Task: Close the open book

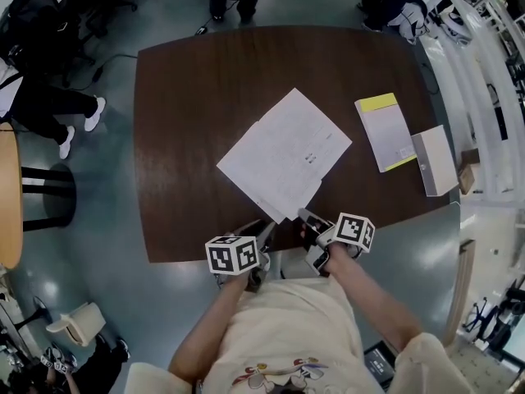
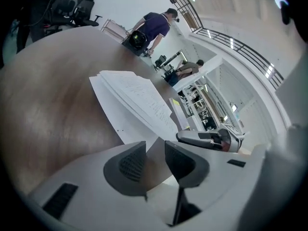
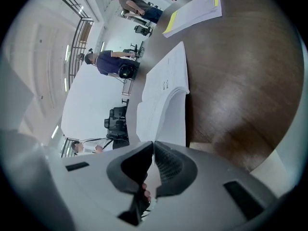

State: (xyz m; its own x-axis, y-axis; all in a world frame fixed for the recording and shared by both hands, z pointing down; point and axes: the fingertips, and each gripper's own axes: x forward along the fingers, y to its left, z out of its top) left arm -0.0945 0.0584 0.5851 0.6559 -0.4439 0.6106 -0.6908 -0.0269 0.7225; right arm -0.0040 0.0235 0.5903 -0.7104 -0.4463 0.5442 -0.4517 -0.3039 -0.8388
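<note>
An open book (image 1: 287,150) with white pages lies in the middle of the dark brown table (image 1: 189,97), turned diagonally. At its near corner my right gripper (image 1: 305,217) is shut on the edge of a few pages. In the right gripper view those pages (image 3: 166,100) curve up from the closed jaws of my right gripper (image 3: 153,150). My left gripper (image 1: 261,230) hovers at the table's near edge, just left of that corner. In the left gripper view the left gripper (image 2: 155,153) is open, with nothing pressed between its pads, and the book (image 2: 139,100) lies just ahead.
A yellow-edged notebook (image 1: 385,130) and a white box (image 1: 435,158) lie at the table's right side. People stand beyond the far edge, with office chairs at the far left. A round wooden table (image 1: 8,195) sits at the left. The table's near edge runs right under both grippers.
</note>
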